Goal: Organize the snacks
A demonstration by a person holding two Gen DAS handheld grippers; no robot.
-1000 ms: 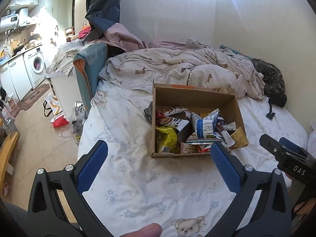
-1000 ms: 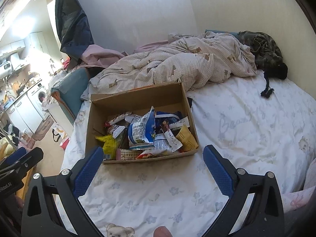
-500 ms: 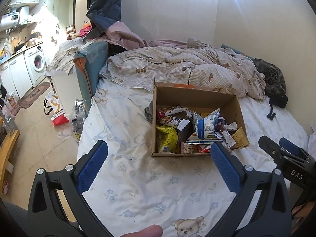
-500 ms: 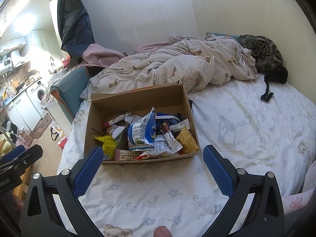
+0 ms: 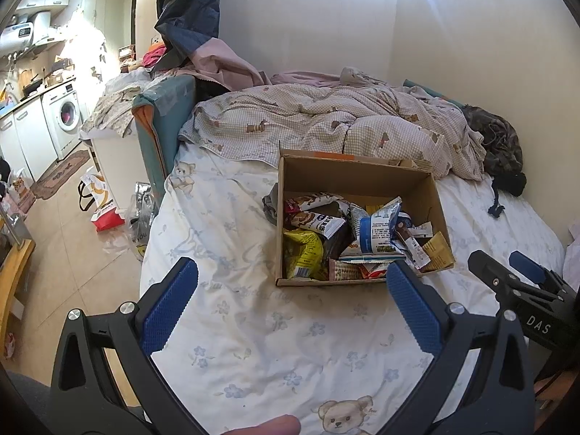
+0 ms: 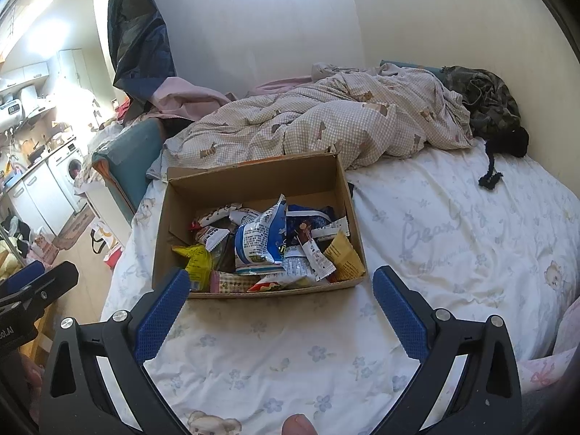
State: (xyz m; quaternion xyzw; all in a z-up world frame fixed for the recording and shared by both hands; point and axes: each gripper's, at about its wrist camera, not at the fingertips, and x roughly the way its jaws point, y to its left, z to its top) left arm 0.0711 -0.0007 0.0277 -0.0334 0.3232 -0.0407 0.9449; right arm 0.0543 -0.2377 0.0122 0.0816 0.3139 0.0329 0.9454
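An open cardboard box (image 5: 357, 177) (image 6: 253, 181) sits on the bed and holds several snack packets in a loose heap. A blue-and-white bag (image 5: 377, 230) (image 6: 259, 237) lies on top, a yellow packet (image 5: 302, 252) (image 6: 195, 259) at the near left. My left gripper (image 5: 290, 279) is open above the sheet, short of the box's near left corner. My right gripper (image 6: 279, 282) is open too, just before the box's near wall. Neither holds anything.
A crumpled checked duvet (image 5: 326, 123) (image 6: 326, 123) lies behind the box, with dark clothes (image 6: 485, 105) at the far right. The flowered sheet (image 5: 253, 326) spreads toward me. The floor (image 5: 65, 246), bags and a washing machine (image 5: 67, 116) are to the left.
Both views have drifted slightly closer to the box. Both grippers stay open and empty, and the snacks have not moved.
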